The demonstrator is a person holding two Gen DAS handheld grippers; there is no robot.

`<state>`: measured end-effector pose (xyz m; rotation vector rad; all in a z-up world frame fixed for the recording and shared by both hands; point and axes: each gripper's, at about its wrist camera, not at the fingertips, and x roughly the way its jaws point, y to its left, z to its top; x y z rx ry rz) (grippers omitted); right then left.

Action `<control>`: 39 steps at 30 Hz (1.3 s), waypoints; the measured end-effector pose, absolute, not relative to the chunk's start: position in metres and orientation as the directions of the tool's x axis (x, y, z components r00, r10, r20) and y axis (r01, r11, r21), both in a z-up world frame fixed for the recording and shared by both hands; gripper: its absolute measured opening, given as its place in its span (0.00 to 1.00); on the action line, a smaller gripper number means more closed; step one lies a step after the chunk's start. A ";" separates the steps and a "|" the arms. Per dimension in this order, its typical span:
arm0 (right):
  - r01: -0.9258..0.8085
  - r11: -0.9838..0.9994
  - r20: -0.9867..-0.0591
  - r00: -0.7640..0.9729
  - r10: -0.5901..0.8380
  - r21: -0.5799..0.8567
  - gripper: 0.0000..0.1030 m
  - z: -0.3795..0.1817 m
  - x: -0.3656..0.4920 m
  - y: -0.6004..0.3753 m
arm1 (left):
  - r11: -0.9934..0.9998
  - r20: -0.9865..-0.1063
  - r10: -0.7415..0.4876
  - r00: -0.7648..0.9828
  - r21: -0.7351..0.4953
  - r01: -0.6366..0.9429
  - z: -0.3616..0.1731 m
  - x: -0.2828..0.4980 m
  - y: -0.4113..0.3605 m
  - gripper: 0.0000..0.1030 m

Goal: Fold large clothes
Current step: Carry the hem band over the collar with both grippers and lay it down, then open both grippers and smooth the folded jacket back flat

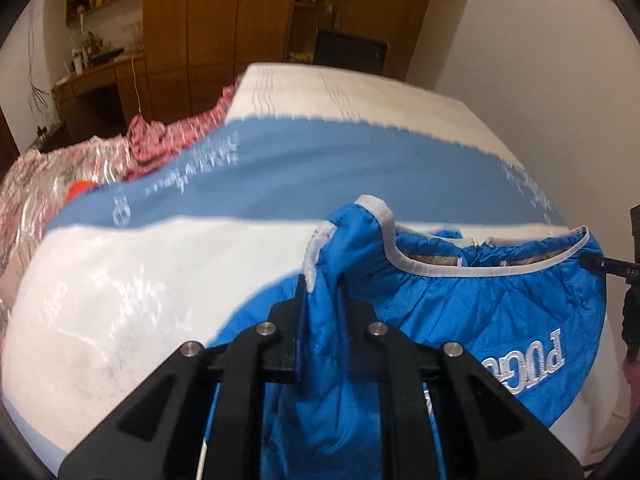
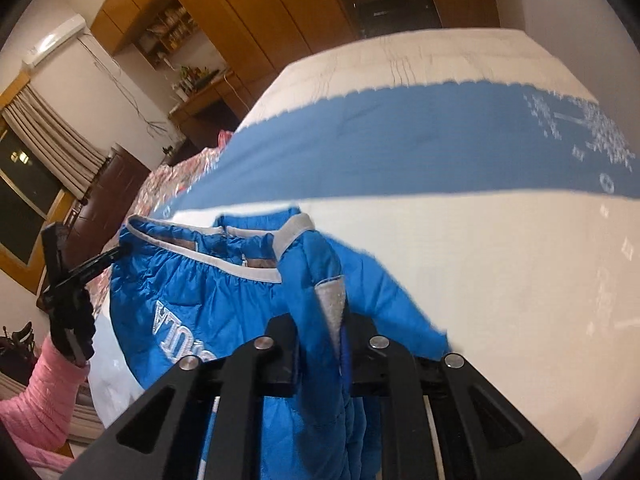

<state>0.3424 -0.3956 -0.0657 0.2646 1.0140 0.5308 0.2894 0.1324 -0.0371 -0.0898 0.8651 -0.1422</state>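
Observation:
A bright blue padded jacket (image 1: 500, 312) with white trim and embroidered white lettering hangs stretched between both grippers above the bed. My left gripper (image 1: 322, 300) is shut on a bunched fold near the collar edge. At the right edge of that view, the right gripper (image 1: 596, 264) pinches the other end of the neckline. In the right wrist view my right gripper (image 2: 320, 316) is shut on the jacket (image 2: 192, 296) beside a grey-white tab. The left gripper (image 2: 116, 254) holds the far corner there, carried by a gloved hand with a pink sleeve (image 2: 44, 388).
The bed's cover (image 1: 120, 300) is white with a wide blue band (image 1: 320, 164). A pink patterned quilt (image 1: 60, 176) is heaped at the bed's left side. Wooden wardrobes (image 1: 224, 20) and a desk (image 1: 100, 80) stand behind, with a window and curtains (image 2: 36, 152) at left.

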 end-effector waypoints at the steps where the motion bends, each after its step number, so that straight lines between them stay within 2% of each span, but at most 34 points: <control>1: -0.290 0.845 -0.733 0.420 0.535 0.450 0.14 -0.064 0.351 -0.395 | 0.987 -0.748 -0.156 0.645 -0.137 0.080 -0.035 0.296 0.134 0.11; 7: -0.251 0.856 -0.751 0.410 0.517 0.452 0.14 -0.076 0.392 -0.385 | 0.989 -0.766 -0.133 0.629 -0.146 0.031 -0.048 0.337 0.142 0.11; 13: -0.168 0.858 -0.785 0.349 0.512 0.485 0.14 -0.118 0.426 -0.382 | 0.992 -0.832 -0.092 0.548 -0.127 -0.026 -0.093 0.372 0.147 0.12; 21: -0.065 0.854 -0.814 0.272 0.513 0.516 0.21 -0.177 0.439 -0.383 | 0.987 -0.892 -0.078 0.445 -0.132 -0.091 -0.153 0.387 0.159 0.26; 26: -0.023 0.856 -0.822 0.268 0.503 0.517 0.32 -0.181 0.435 -0.386 | 0.987 -0.898 -0.059 0.436 -0.118 -0.110 -0.146 0.383 0.160 0.31; 31: -0.045 0.874 -0.819 0.326 0.472 0.485 0.33 -0.146 0.414 -0.398 | 0.983 -0.873 -0.056 0.484 -0.133 -0.125 -0.115 0.363 0.172 0.30; 35: -0.088 0.877 -0.807 0.357 0.471 0.473 0.33 -0.117 0.384 -0.400 | 0.991 -0.841 -0.018 0.540 -0.087 -0.103 -0.086 0.326 0.167 0.29; 39: -0.175 0.879 -0.806 0.353 0.476 0.443 0.35 -0.099 0.344 -0.377 | 0.994 -0.819 -0.068 0.569 -0.106 -0.033 -0.067 0.289 0.145 0.29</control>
